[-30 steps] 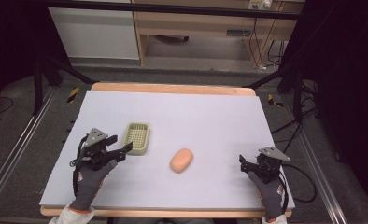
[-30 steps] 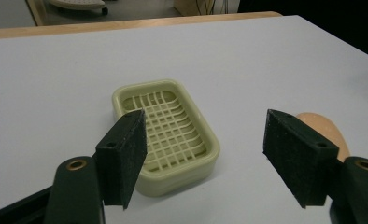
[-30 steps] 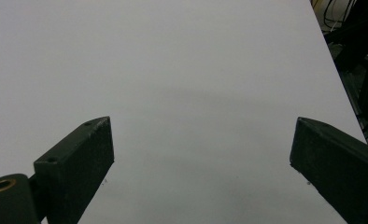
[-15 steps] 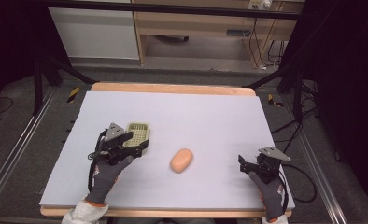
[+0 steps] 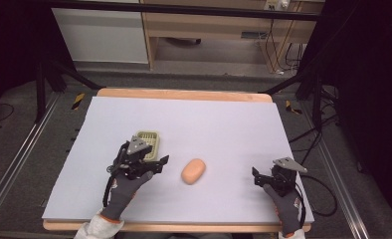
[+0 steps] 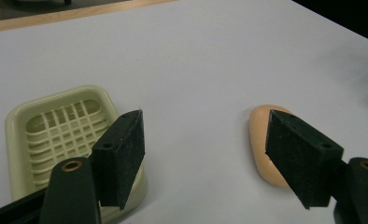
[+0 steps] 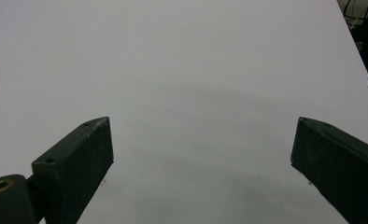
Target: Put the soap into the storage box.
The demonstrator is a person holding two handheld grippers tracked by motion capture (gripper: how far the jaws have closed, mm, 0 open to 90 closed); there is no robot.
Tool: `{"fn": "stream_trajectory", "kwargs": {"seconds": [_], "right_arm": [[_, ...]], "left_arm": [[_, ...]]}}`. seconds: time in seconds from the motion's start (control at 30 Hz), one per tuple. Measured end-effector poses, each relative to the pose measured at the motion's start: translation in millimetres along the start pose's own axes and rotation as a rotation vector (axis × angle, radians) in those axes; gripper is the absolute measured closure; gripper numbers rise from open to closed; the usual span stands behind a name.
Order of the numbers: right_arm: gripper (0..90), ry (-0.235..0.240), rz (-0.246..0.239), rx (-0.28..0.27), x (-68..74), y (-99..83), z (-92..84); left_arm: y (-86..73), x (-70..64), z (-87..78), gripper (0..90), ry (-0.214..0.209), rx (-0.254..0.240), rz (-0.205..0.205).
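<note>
Left gripper (image 5: 156, 163), jaws wide, hovers between soap dish (image 5: 148, 141) and peach soap bar (image 5: 193, 171) mid-table — a careless close could nudge the bar away. Right gripper (image 5: 257, 175) idles open, well apart.

left gripper (image 5: 154, 162): jaws wide apart | right gripper (image 5: 259, 177): jaws wide apart

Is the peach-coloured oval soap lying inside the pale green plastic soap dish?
No, the peach-coloured oval soap lies on the white table, apart from the pale green plastic soap dish.
</note>
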State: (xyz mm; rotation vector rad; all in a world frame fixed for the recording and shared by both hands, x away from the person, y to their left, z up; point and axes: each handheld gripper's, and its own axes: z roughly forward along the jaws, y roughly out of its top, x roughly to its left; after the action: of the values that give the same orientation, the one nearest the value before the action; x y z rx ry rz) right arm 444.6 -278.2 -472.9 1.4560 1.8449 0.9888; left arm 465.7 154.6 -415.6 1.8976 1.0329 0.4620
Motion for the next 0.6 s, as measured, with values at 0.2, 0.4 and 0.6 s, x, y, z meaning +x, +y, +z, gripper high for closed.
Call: {"fn": "stream_trajectory", "kwargs": {"seconds": [0.2, 0.4, 0.6], "right_arm": [[6.1, 0.007, 0.009, 0.001, -1.1, 0.1, -0.9], [6.3, 0.020, 0.009, -0.002, -1.6, 1.3, -2.5], [6.7, 0.013, 0.002, 0.002, -1.0, 0.9, -1.7]], "left_arm": [[1.7, -6.3, 3.5, 27.4, -0.009, 0.009, 0.016], [8.0, -13.5, 9.2, 27.1, -0.021, 0.007, 0.021], [14.2, -23.5, 17.9, 26.5, -0.036, 0.021, 0.048]]}}
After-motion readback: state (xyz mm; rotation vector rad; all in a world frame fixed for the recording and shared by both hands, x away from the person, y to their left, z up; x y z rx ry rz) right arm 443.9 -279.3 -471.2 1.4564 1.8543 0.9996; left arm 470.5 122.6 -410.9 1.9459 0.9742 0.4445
